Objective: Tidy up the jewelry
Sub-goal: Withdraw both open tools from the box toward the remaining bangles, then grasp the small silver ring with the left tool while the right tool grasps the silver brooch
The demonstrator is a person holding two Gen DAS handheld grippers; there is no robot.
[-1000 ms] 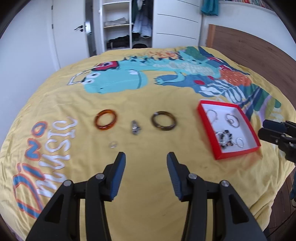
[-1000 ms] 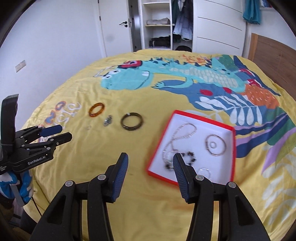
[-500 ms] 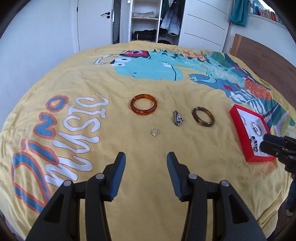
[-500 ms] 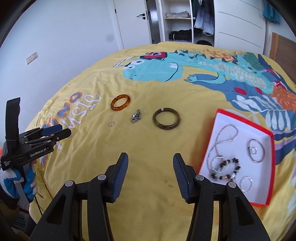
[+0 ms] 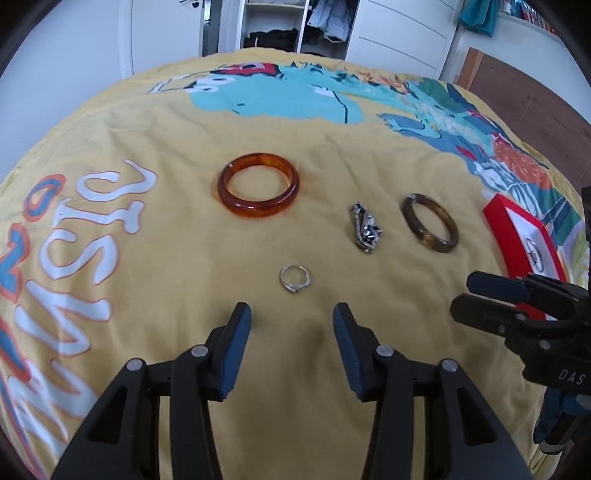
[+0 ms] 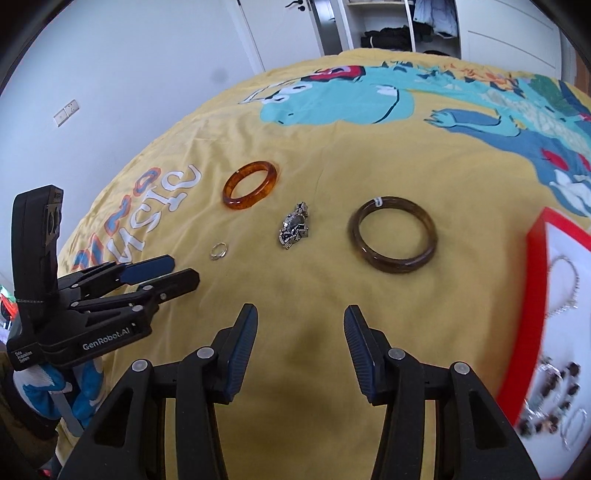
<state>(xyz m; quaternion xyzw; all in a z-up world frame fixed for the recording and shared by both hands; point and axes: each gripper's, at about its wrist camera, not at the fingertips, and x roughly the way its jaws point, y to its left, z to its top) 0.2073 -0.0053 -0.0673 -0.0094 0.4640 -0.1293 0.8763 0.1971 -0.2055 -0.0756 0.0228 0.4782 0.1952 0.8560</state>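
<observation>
On the yellow bedspread lie an amber bangle [image 5: 258, 185] [image 6: 250, 185], a small silver ring [image 5: 295, 278] [image 6: 218, 250], a silver brooch-like piece [image 5: 365, 228] [image 6: 294, 225] and a dark brown bangle [image 5: 429, 223] [image 6: 393, 234]. A red tray [image 5: 517, 229] [image 6: 524, 302] at the right holds a chain, rings and a beaded bracelet. My left gripper [image 5: 291, 325] [image 6: 162, 271] is open and empty just short of the ring. My right gripper [image 6: 300, 328] [image 5: 487, 299] is open and empty, short of the brooch and the brown bangle.
The bedspread [image 5: 155, 258] carries a dinosaur print and letters. A white door and an open wardrobe [image 5: 288, 26] stand behind the bed. A wooden headboard [image 5: 524, 85] is at the far right.
Both grippers have moved forward, lower and to the left, closer to the loose jewelry. The ring now lies just ahead of my left gripper. The tray has slid to the right edge of both views.
</observation>
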